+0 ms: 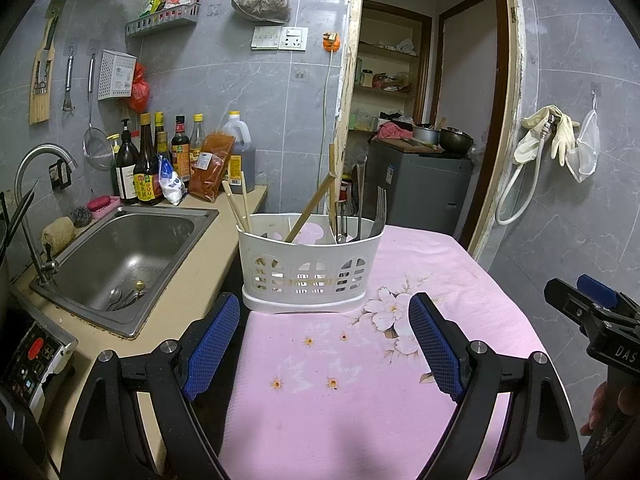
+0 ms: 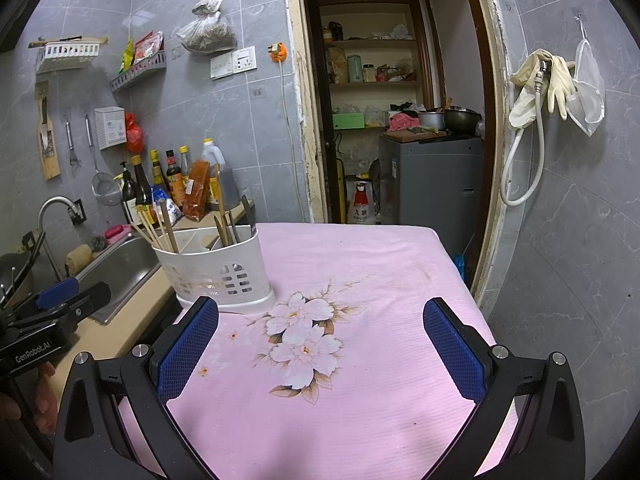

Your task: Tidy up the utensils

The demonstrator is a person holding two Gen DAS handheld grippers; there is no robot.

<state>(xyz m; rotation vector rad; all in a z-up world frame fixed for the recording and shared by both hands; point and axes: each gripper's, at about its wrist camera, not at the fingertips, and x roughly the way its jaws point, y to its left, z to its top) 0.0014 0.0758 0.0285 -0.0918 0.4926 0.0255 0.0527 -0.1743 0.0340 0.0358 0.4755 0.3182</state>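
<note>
Both hand-held grippers, left (image 1: 324, 344) and right (image 2: 320, 348), gape above pink cloth (image 2: 360, 360)

From my two wrist views I see a desk (image 2: 380, 264) covered by a pale pink crinkled cloth printed with white blossoms and brown leaves (image 2: 304, 344), with a few small orange-brown spots near its left side. The only thing standing directly on it is a white slotted plastic utensil caddy on a matching drip tray (image 1: 310, 268), set at the desk's far left edge, beside the beige counter with the steel sink (image 1: 128, 256). Wooden chopsticks (image 1: 238, 208) lean in its left compartment and a metal fork (image 1: 380, 212) stands upright in its right one.
</note>
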